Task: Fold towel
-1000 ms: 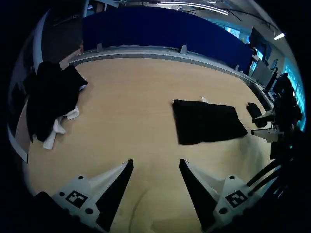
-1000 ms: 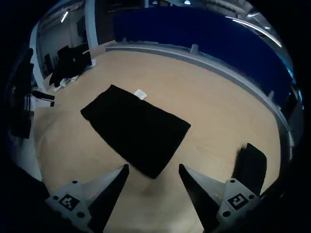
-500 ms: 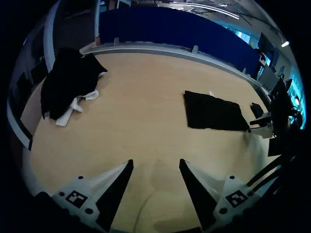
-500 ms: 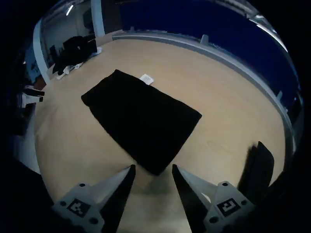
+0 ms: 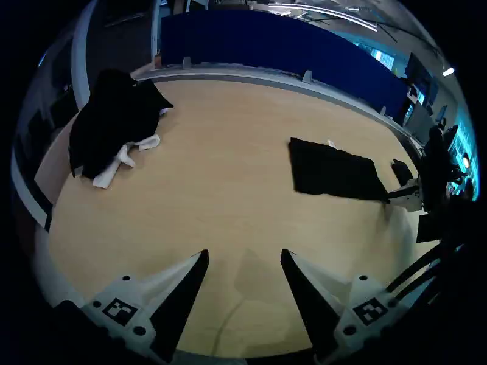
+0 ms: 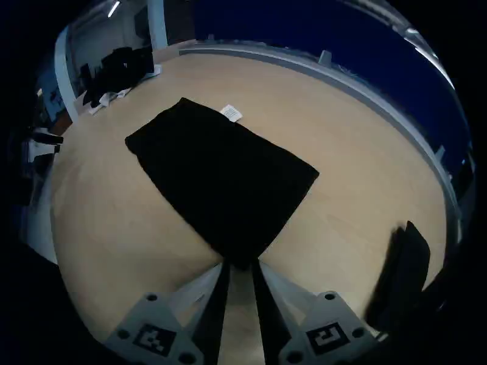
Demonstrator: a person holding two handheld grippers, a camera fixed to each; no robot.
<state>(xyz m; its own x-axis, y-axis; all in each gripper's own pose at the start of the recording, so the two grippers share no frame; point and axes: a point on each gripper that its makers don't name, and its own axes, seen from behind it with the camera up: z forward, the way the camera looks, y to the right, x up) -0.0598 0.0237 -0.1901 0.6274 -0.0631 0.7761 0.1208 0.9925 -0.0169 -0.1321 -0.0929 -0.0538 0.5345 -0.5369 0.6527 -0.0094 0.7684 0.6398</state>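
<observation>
Right gripper, bottom centre: jaws almost together at near corner of black towel, which lies flat mid-frame on table; actual pinch unclear. Left gripper, bottom: wide apart, holding nothing. Clothes pile upper left.

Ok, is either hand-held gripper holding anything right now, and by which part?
The right hand-held gripper pinches the black towel by its near corner. The left hand-held gripper is open and holds nothing.
</observation>
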